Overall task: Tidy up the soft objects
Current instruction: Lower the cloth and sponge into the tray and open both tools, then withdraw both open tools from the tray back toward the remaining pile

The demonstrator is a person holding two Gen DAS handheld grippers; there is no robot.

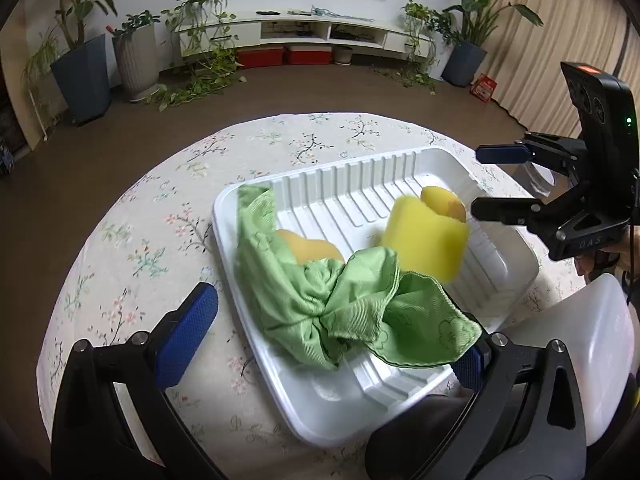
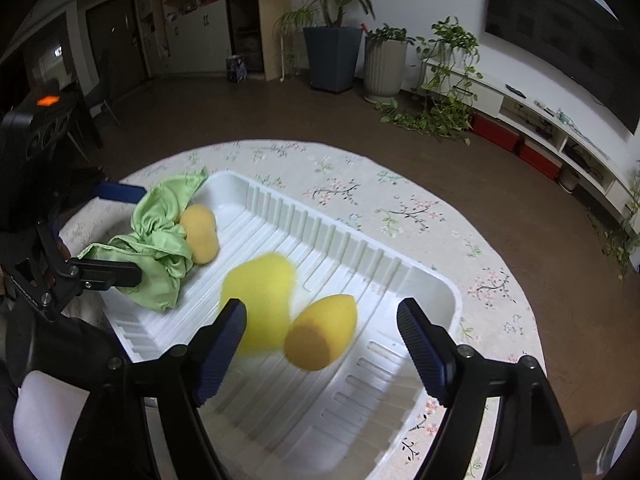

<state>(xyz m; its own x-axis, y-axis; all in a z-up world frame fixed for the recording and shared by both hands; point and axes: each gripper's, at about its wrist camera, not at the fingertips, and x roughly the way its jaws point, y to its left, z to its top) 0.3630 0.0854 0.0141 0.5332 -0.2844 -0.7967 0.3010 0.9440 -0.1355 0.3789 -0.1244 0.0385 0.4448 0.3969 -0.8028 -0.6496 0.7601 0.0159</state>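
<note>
Green cloth [image 1: 340, 300] overhangs tray [image 1: 516, 240] rim | right hand-held gripper [image 2: 322, 354] open

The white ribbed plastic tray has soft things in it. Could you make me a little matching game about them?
Things:
1. crumpled green cloth
2. blurred bright yellow sponge
3. egg-shaped yellow sponge with a brownish end
4. white ribbed plastic tray

Descriptions:
A. looks caught in motion
B. partly covers an orange-yellow sponge
C. sits on the flowered tablecloth
D. lies between the open right tongs

Pairs: 1-B, 2-A, 3-D, 4-C
</note>
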